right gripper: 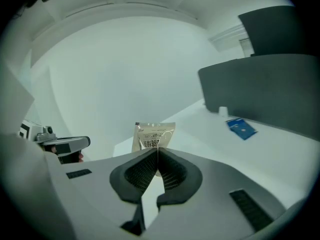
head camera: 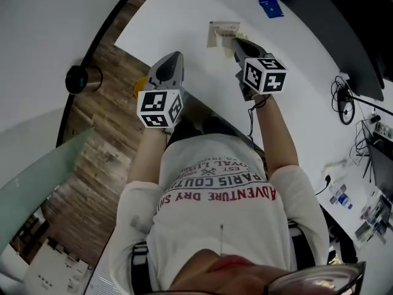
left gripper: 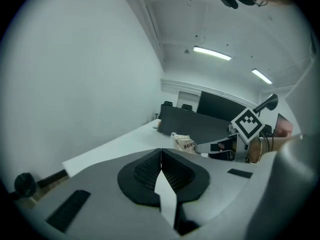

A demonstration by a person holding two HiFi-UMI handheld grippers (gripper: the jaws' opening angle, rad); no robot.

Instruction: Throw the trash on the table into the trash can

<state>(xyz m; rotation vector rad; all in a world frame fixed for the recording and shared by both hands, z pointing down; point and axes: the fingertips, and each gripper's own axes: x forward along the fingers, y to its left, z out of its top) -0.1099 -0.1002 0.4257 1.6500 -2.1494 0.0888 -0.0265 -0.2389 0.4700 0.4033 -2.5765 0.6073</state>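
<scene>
Right tongs [right gripper: 157, 153] pinch snack packet [right gripper: 154, 134] — left tongs [left gripper: 161, 153] closed, empty.

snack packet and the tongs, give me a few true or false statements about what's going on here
1. The right tongs are shut on the snack packet. True.
2. The left tongs hold a second packet. False: they are shut with nothing between them.
3. A blue card lies on the white table. True.
4. The snack packet lies flat on the table. False: it is pinched by its lower edge and sticks up from the tips of the right tongs.
</scene>
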